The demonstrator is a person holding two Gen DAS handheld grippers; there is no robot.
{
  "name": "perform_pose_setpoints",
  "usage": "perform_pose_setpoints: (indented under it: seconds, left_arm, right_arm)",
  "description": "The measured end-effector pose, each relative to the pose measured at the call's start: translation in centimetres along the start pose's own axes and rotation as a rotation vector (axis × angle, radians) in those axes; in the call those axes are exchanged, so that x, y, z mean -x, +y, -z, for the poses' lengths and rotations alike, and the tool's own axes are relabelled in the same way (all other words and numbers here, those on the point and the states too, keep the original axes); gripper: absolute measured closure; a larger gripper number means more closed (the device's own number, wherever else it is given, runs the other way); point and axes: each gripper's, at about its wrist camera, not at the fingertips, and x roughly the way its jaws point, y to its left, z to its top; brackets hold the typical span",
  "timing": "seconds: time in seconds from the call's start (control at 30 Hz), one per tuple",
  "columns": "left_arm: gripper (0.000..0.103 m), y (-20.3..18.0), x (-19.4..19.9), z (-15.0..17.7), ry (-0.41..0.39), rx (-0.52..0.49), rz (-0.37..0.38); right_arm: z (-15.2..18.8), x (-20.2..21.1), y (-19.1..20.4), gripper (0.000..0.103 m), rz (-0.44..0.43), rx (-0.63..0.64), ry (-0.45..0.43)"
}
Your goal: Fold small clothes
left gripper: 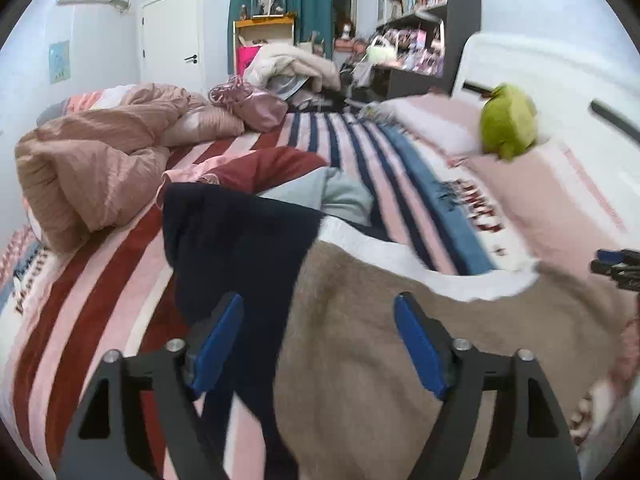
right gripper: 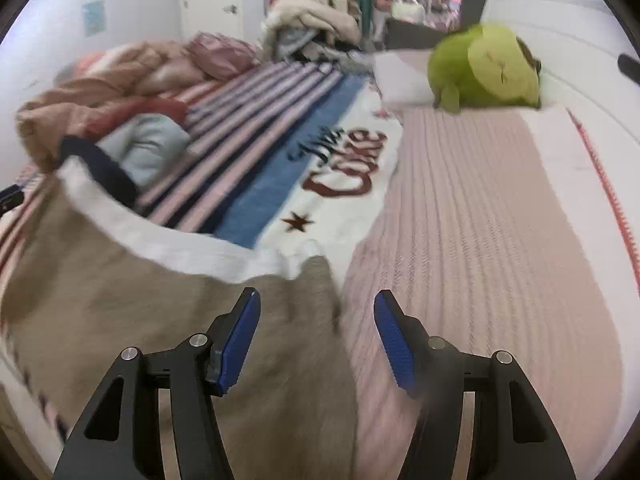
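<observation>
A tan garment with a white band along its far edge lies spread on the striped bed; it also shows in the right wrist view. A navy garment lies at its left edge, partly under it. My left gripper is open and empty, above the seam between the navy and tan cloth. My right gripper is open and empty, over the tan garment's right edge. The right gripper's tip shows at the far right of the left wrist view.
More clothes, a light blue piece and a dark red one, lie beyond the navy garment. A crumpled pink duvet fills the left. A green plush toy sits on the pink pillow at the headboard.
</observation>
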Motion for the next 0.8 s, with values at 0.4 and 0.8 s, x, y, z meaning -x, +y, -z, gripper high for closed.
perform_pose_setpoints:
  seconds: [0.4, 0.8]
  left_arm:
    - [0.017, -0.9, 2.5, 14.5, 0.127, -0.095, 0.108]
    - [0.097, -1.9, 1.6, 15.4, -0.015, -0.042, 0.281]
  right_arm:
    - [10.6, 6.3, 10.5, 0.03, -0.309, 0.036, -0.104]
    - [14.3, 3.8, 11.9, 0.03, -0.324, -0.026, 0.007]
